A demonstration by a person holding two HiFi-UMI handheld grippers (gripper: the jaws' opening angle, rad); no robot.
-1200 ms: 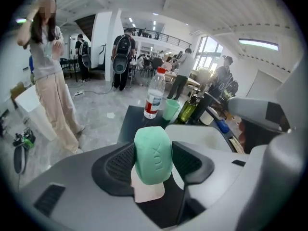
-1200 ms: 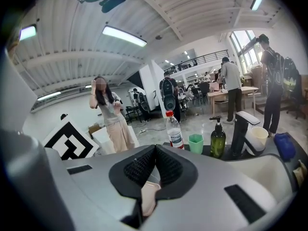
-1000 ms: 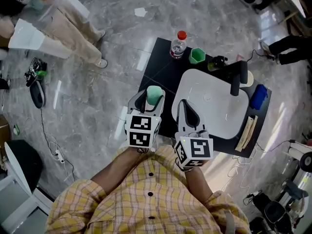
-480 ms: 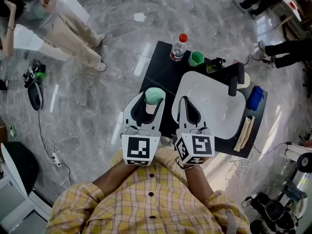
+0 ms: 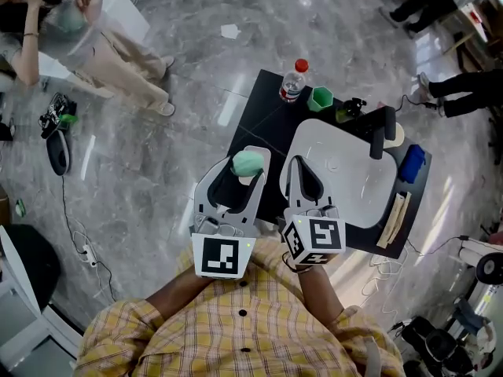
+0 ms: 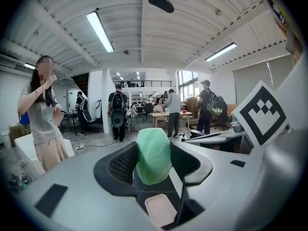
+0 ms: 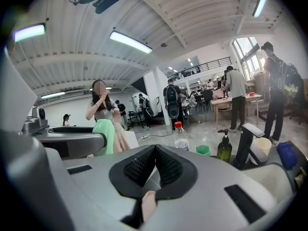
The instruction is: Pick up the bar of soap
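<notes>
Left gripper [image 5: 245, 159] clamps the green bar of soap [image 6: 153, 155], at nine o'clock of the closed right gripper [image 5: 299, 167].

I'm pinching a matt, waxy pale green bar of soap [image 6: 153, 155] between my left gripper's [image 5: 250, 157] ribbed black rubbery pads [image 6: 121, 167]; on the matt black table [image 5: 259, 124] a smooth white basin [image 5: 346, 181] is gleaming.
</notes>
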